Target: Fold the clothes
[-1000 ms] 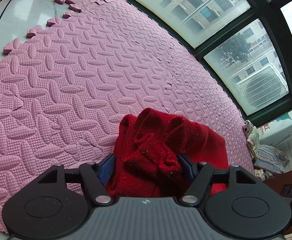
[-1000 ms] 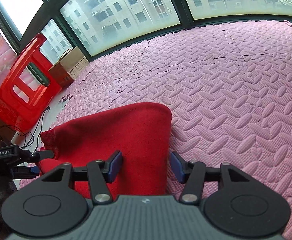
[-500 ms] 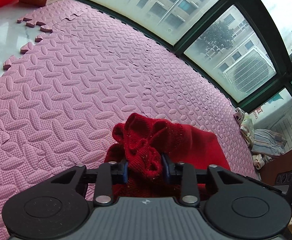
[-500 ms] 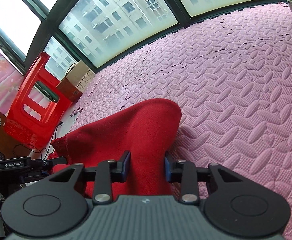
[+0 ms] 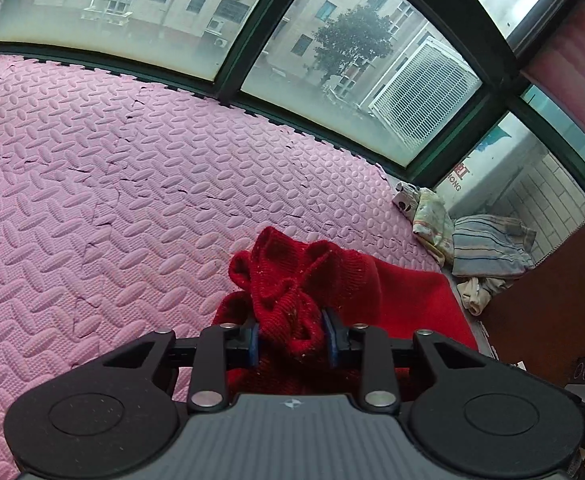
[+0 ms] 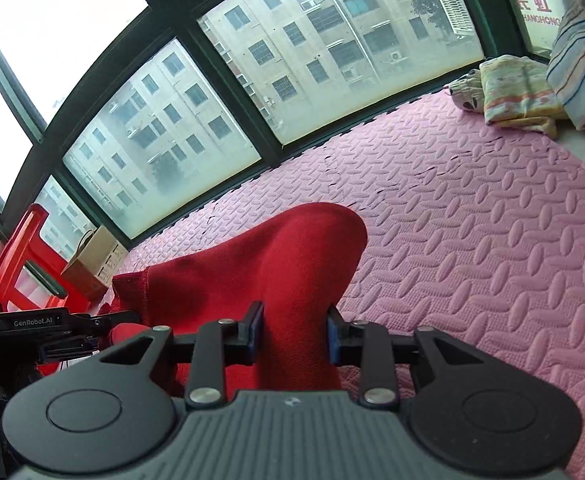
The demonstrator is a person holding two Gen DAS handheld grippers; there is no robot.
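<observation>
A red knitted garment is held up over the pink foam mat. My left gripper is shut on a bunched ribbed part of it. My right gripper is shut on a smooth fold of the same red garment, which rises in a hump ahead of the fingers. The left gripper also shows in the right wrist view at the far left, against the garment's edge. The rest of the garment hangs hidden below both grippers.
A pile of folded striped and patterned clothes lies at the mat's far right corner; it also shows in the right wrist view. A red plastic stool and a cardboard box stand by the windows. A brown cabinet stands on the right.
Both grippers closed on the red garment and lifted it. Both views tilted up toward the windows, and the mat looks farther away.
</observation>
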